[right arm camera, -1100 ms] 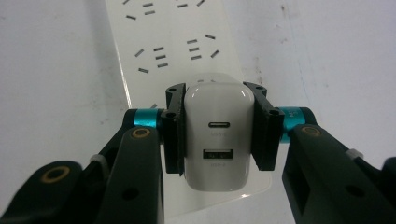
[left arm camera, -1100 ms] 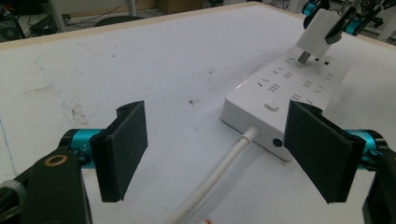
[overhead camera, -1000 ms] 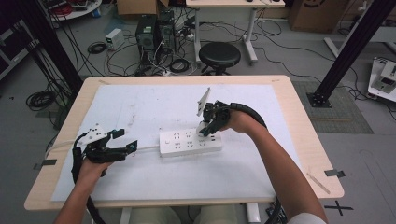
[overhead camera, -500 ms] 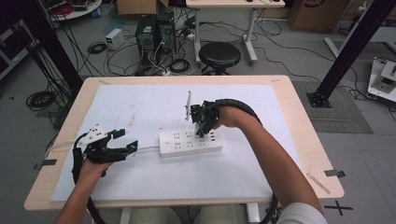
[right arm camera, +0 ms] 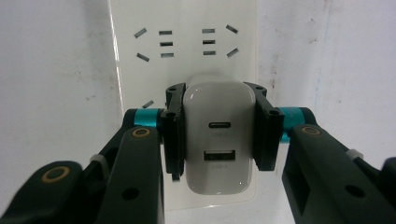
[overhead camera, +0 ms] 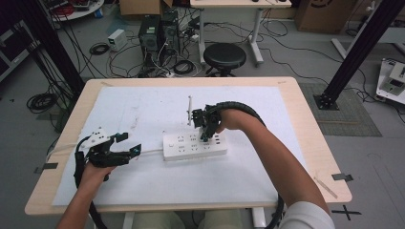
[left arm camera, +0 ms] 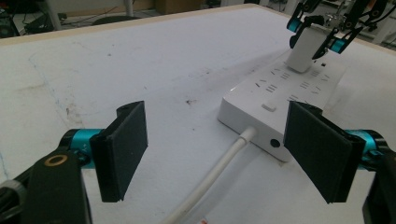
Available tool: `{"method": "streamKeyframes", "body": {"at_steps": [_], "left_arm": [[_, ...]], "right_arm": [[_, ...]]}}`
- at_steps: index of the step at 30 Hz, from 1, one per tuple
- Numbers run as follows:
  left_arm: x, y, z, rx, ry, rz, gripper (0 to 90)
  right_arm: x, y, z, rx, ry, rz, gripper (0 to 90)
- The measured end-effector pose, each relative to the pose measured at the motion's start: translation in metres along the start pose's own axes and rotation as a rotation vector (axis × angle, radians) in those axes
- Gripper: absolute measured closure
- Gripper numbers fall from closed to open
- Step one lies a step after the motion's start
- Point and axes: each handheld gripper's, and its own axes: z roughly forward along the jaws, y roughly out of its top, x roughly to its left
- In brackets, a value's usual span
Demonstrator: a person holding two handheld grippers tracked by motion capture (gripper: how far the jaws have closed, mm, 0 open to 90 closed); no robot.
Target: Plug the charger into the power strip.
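A white power strip (overhead camera: pixel 191 147) lies across the middle of the white-covered table, its white cable (left arm camera: pixel 219 172) running toward my left gripper (overhead camera: pixel 130 143). That gripper rests on the table just left of the strip's cable end, jaws open with nothing held (left arm camera: pixel 219 149). My right gripper (overhead camera: pixel 206 136) points down over the strip's middle sockets, shut on a white USB charger (right arm camera: pixel 217 140). The charger's (left arm camera: pixel 303 49) base meets the strip's (left arm camera: pixel 280 93) top. I cannot tell whether its prongs are in a socket. Free sockets on the strip (right arm camera: pixel 184 42) lie beyond it.
The white sheet (overhead camera: pixel 143 109) covers most of the wooden tabletop (overhead camera: pixel 315 143). Bits of tape (overhead camera: pixel 343 177) sit near the right and left edges. Beyond the far edge stand a black stool (overhead camera: pixel 224 56), computer towers (overhead camera: pixel 160 33) and loose floor cables.
My right gripper has carried the charger leftward along the strip, from its right part to above the middle sockets. The left gripper has stayed put.
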Motion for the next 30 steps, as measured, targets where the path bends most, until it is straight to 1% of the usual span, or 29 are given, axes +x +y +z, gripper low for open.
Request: {"method": "streamKeyframes", "body": {"at_steps": [4, 9, 12, 13, 14, 16, 18, 19, 21, 23, 24, 26, 27, 28, 29, 30], "left_arm": [[-0.001, 0.003, 0.000, -0.003, 0.000, 0.006, 21.9], [-0.002, 0.003, 0.001, -0.004, -0.003, 0.006, 21.9], [-0.003, 0.003, 0.001, -0.002, -0.003, 0.011, 21.9], [-0.004, 0.004, 0.001, -0.001, -0.004, 0.012, 21.9], [-0.004, 0.004, 0.001, -0.004, -0.004, 0.010, 21.9], [-0.004, 0.004, -0.001, -0.003, -0.007, 0.011, 21.9], [-0.005, 0.004, 0.000, -0.002, -0.006, 0.013, 21.9], [-0.006, 0.004, 0.000, 0.002, -0.009, 0.012, 21.9], [-0.006, 0.004, 0.000, 0.004, -0.010, 0.019, 21.9], [-0.007, 0.004, 0.001, 0.004, -0.013, 0.014, 21.9], [-0.007, 0.004, 0.001, 0.003, -0.014, 0.014, 21.9], [-0.007, 0.004, 0.000, 0.001, -0.012, 0.015, 21.9], [-0.007, 0.005, 0.000, -0.002, -0.011, 0.010, 21.9], [-0.007, 0.005, 0.000, -0.002, -0.011, 0.010, 21.9], [-0.007, 0.005, 0.000, -0.002, -0.010, 0.010, 21.9], [-0.007, 0.005, 0.000, -0.003, -0.011, 0.007, 21.9]], "right_arm": [[-0.002, 0.001, 0.001, 0.005, 0.014, 0.014, 63.7], [-0.002, 0.003, 0.002, 0.014, 0.008, 0.011, 63.8], [-0.001, 0.006, 0.004, 0.029, 0.015, 0.033, 63.7], [-0.002, 0.008, 0.005, 0.035, 0.014, 0.021, 63.8], [-0.003, 0.008, 0.005, 0.040, 0.020, 0.023, 63.7], [-0.006, 0.006, 0.006, 0.036, 0.038, 0.034, 63.7], [-0.007, 0.006, 0.006, 0.032, 0.039, 0.033, 63.7], [-0.006, 0.005, 0.006, 0.033, 0.043, 0.047, 63.7], [-0.007, 0.005, 0.007, 0.022, 0.046, 0.034, 63.6], [-0.007, 0.004, 0.007, 0.020, 0.042, 0.037, 63.5], [-0.007, 0.004, 0.007, 0.013, 0.042, 0.028, 63.4], [-0.007, 0.002, 0.007, -0.002, 0.039, 0.027, 63.1], [-0.006, 0.000, 0.007, -0.014, 0.042, 0.045, 62.8], [-0.006, 0.000, 0.007, -0.014, 0.042, 0.045, 62.8], [-0.006, -0.001, 0.007, -0.026, 0.041, 0.062, 62.2], [-0.006, -0.003, 0.007, -0.043, 0.046, 0.104, 57.2]]}}
